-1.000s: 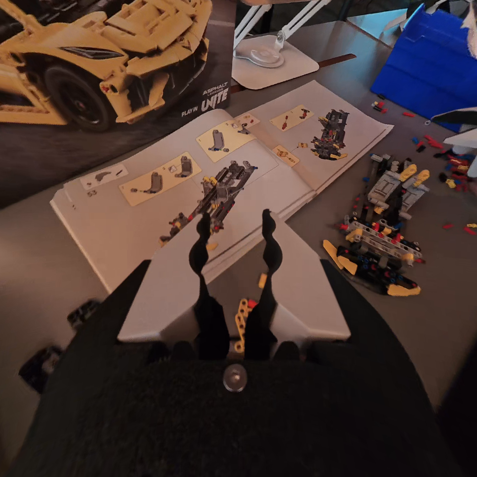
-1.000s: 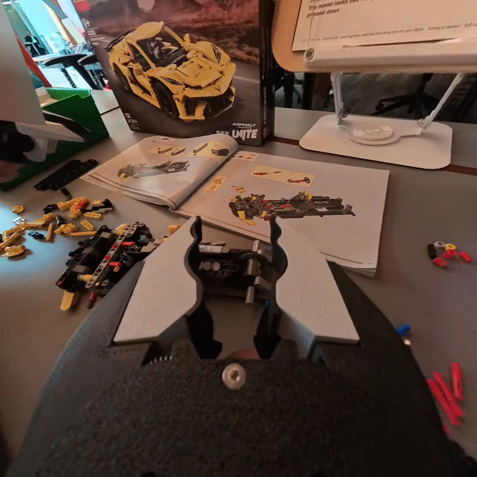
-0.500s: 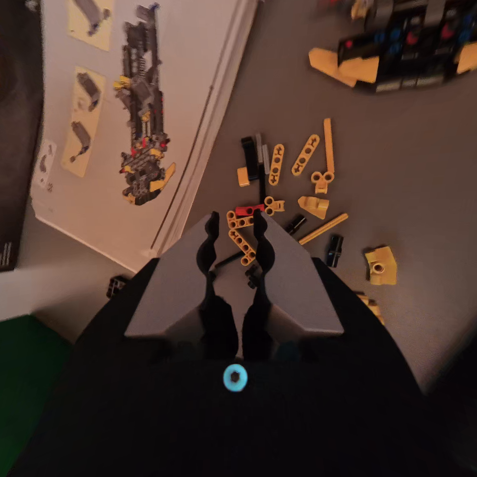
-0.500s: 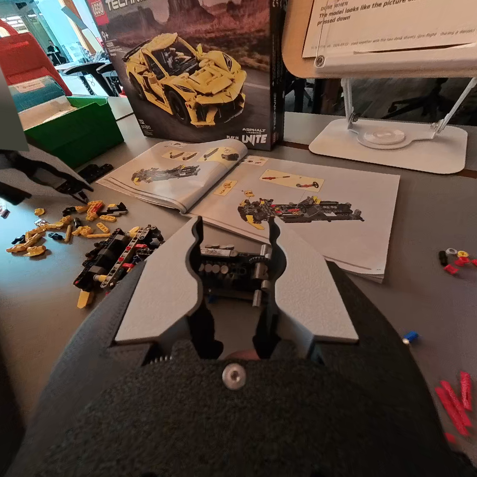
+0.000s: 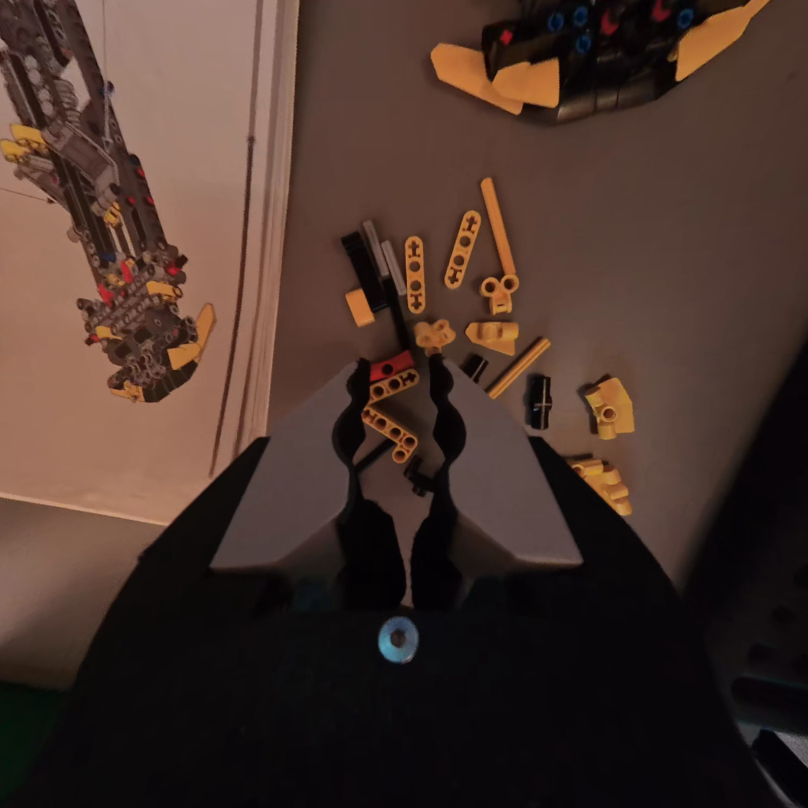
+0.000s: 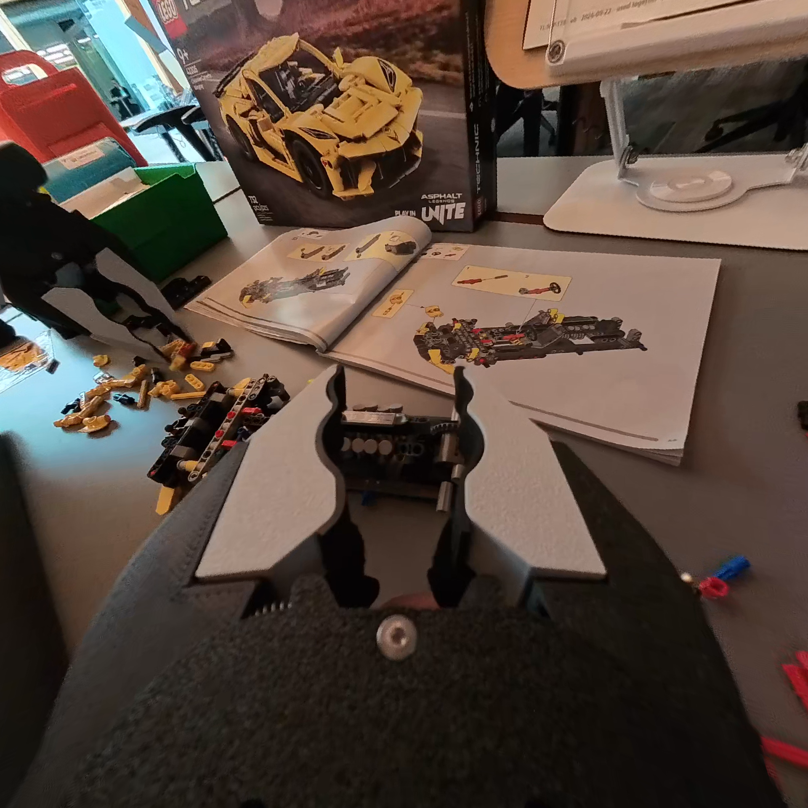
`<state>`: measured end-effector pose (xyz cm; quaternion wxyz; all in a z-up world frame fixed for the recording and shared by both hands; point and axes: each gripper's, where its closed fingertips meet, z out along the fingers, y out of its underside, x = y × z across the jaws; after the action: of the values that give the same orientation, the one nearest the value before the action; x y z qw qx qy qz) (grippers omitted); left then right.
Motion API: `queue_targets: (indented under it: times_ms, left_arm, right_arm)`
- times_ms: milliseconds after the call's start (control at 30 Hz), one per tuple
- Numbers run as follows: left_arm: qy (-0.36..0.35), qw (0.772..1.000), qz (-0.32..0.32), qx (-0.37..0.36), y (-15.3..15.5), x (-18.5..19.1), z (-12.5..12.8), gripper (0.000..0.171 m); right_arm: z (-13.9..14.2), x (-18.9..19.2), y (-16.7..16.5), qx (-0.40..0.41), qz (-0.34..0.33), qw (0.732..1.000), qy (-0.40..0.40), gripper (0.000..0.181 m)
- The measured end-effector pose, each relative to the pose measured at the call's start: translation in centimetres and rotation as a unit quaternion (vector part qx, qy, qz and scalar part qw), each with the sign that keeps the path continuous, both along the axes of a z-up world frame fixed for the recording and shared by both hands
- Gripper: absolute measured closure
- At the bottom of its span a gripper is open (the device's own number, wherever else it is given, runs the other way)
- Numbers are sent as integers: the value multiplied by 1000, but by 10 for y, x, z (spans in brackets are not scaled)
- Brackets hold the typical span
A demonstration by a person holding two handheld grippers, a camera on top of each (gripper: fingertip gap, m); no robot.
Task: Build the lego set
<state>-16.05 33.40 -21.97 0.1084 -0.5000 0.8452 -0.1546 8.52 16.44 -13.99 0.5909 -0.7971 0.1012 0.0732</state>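
Observation:
My left gripper (image 5: pixel 398 363) points down at a pile of loose pieces on the grey table (image 5: pixel 634 218). It is open, its tips either side of a red piece (image 5: pixel 391 365) and two yellow bent beams (image 5: pixel 391 430). It also shows in the right wrist view (image 6: pixel 166 336), tips down on the pile. My right gripper (image 6: pixel 398 371) is shut on one end of the black and grey chassis assembly (image 6: pixel 384 446), which reaches out to the left (image 6: pixel 210 437). The chassis's yellow-tipped end shows in the left wrist view (image 5: pixel 590 57).
The open instruction booklet (image 6: pixel 546 350) lies behind the chassis, with the set's box (image 6: pixel 350 122) upright behind it. A green bin (image 6: pixel 166 218) stands at the left and a white stand base (image 6: pixel 677 201) at the back right. Red and blue pins (image 6: pixel 721 577) lie at the right. The grippers' ends are close to 30 cm from one another.
My left gripper has swung from above the booklet down to the pile of loose pieces, and its jaws have narrowed. My right gripper keeps the chassis and has shifted slightly.

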Motion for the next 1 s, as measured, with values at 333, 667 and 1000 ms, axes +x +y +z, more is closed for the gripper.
queue_targets:
  times_ms: [333,667,1000]
  left_arm:
    - [18,1000,-3,2,5,-3,-5,152]
    - [3,999,10,44,11,0,4,159]
    - [-253,955,0,-153,-186,106,74,157]
  right_arm:
    - [-4,-2,0,-8,8,1000,8,134]
    - [5,0,-3,6,3,1000,3,135]
    - [20,22,-54,21,-77,996,-28,135]
